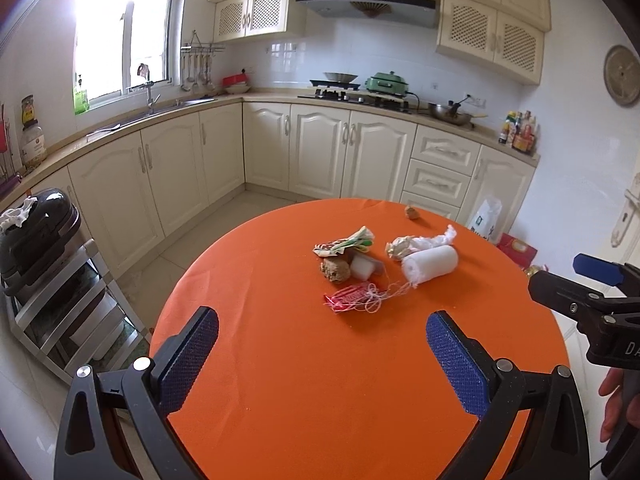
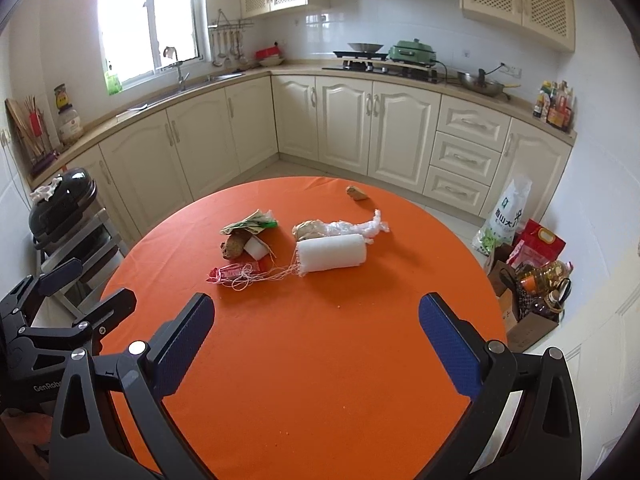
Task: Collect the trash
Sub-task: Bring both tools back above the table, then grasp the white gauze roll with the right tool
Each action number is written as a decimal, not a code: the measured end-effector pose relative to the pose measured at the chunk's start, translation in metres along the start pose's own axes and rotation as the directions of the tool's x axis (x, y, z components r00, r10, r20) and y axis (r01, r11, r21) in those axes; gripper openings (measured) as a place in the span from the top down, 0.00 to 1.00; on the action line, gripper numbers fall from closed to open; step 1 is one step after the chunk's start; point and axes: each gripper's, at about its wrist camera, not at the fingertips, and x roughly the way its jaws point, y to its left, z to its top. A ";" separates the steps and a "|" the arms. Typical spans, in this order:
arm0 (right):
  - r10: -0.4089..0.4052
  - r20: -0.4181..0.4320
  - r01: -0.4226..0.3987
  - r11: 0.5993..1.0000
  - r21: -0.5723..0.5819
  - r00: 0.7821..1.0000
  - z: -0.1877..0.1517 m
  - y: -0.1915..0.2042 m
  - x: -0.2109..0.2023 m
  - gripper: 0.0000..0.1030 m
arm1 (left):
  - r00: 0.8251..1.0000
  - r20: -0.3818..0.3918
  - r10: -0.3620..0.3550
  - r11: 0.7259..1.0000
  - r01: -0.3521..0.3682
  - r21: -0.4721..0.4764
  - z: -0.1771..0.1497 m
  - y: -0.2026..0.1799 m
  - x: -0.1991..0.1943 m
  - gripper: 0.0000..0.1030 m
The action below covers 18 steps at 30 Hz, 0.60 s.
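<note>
Several scraps of trash sit clustered near the middle of the round orange table (image 1: 280,380); none is held yet. At the heart of the pile a white foam roll (image 2: 332,255) lies on its side, and loose white thread (image 2: 266,274) runs from its 9 o'clock end to a red wrapper (image 2: 234,271); the thread looks tangled over the wrapper, so lifting either one could drag the other along or off the edge. At 12 o'clock of the roll, touching it, lie a crumpled brown wad and clear plastic film (image 2: 360,227); the film is light and may slip from a shallow pinch. At 10 o'clock of the wrapper are a brown lump (image 2: 233,247), a small white block (image 2: 256,247) and a green-printed packet (image 2: 250,226), packed close enough that a closing jaw might nudge a neighbour away. One small brown crumb-like piece (image 2: 357,193) lies well apart at 12 o'clock near the far rim, easy to overlook.

Both tools hover over the near side of the table, empty; the left gripper (image 1: 322,340) has its blue pads spread wide, and the right gripper (image 2: 316,324) is likewise spread wide. A round roll may well roll away if touched off-centre. Further out, a dark lidded bin (image 2: 64,204) stands off the table at 9 o'clock; whether it is the intended drop spot I cannot tell, and a long carry risks shedding loose bits.
</note>
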 end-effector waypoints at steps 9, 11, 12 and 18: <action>0.002 -0.139 0.000 1.000 0.014 0.990 0.010 -0.017 0.093 0.00 | 0.998 -0.054 0.020 1.000 -0.020 -0.008 0.034 0.006 0.071 0.01; 0.003 -0.164 -0.001 1.000 0.015 0.986 0.013 -0.020 0.116 0.00 | 0.997 -0.069 0.025 1.000 -0.025 -0.003 0.042 0.006 0.087 0.01; 0.006 -0.172 -0.003 1.000 0.014 0.985 0.016 -0.020 0.126 0.00 | 0.997 -0.076 0.028 1.000 -0.028 -0.001 0.046 0.007 0.095 0.01; 0.011 -0.231 -0.012 1.000 -0.002 0.973 0.029 -0.021 0.179 0.00 | 0.992 -0.121 0.036 0.999 -0.035 0.010 0.070 0.006 0.145 0.01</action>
